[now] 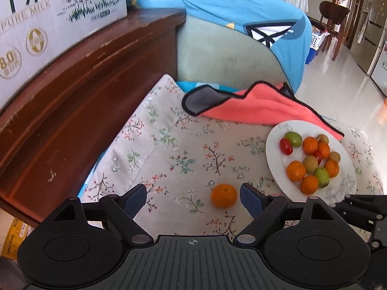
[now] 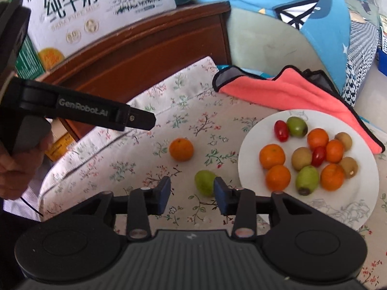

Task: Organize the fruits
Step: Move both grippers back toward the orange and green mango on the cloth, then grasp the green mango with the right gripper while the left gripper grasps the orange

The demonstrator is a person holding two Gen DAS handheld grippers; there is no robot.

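Observation:
A white plate (image 1: 343,188) (image 2: 246,169) on the floral cushion holds several oranges, green fruits, brown fruits and red tomatoes. A loose orange (image 1: 223,195) (image 2: 181,149) lies on the cushion left of the plate. My left gripper (image 1: 193,199) is open, the orange just ahead between its fingers, close to the right finger. A loose green fruit (image 2: 205,182) lies between the open fingers of my right gripper (image 2: 192,192), nearer the right pad. The left gripper's body (image 2: 84,111) shows in the right wrist view, above the cushion.
A coral cloth (image 1: 261,106) (image 2: 290,91) lies behind the plate. A wooden sofa arm (image 1: 84,91) with a milk carton box (image 1: 48,24) rises on the left. A blue garment (image 1: 241,17) drapes over the backrest.

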